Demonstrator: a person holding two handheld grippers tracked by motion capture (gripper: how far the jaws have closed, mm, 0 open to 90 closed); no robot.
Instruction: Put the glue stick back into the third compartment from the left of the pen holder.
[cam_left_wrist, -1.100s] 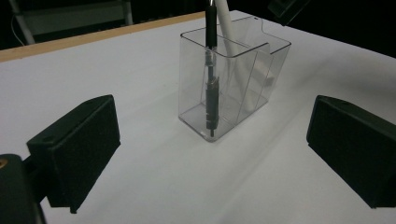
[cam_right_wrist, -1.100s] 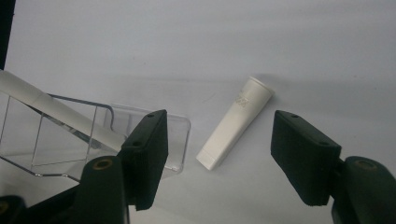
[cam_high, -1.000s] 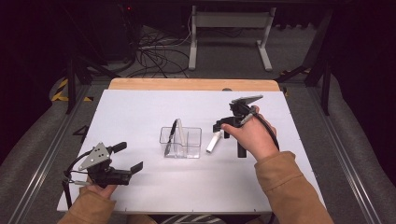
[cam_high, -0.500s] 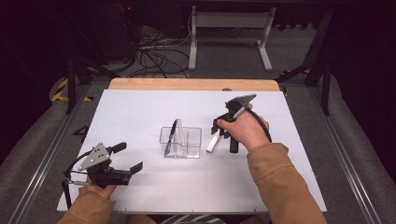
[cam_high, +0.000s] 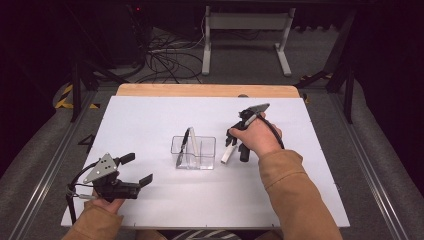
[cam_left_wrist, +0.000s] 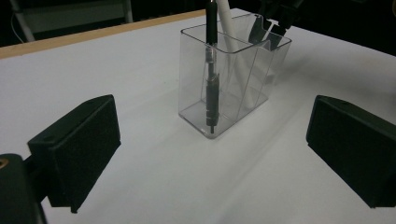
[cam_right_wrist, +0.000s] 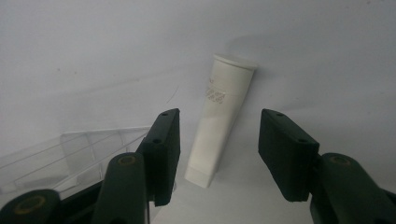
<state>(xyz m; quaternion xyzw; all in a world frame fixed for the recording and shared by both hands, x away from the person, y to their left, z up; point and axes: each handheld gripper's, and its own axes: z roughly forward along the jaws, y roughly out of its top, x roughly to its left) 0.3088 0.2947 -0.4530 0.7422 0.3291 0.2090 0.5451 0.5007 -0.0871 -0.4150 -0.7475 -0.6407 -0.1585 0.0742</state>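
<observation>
Jaws of the right gripper (cam_right_wrist: 215, 158) stand wide apart, one on each side of one white tube (cam_right_wrist: 220, 119), and grip nothing. That tube is smooth plastic, round at its cap and flat at its other end. It lies near the middle of the table (cam_high: 150, 115), just beside the right wall of one clear plastic box (cam_high: 194, 152). Its long side runs from the near edge toward the far edge. Two pens stand in the box, one black (cam_left_wrist: 211, 79), one white (cam_left_wrist: 231, 28). Down by the near left corner, the left gripper (cam_left_wrist: 210, 149) is wide open too.
</observation>
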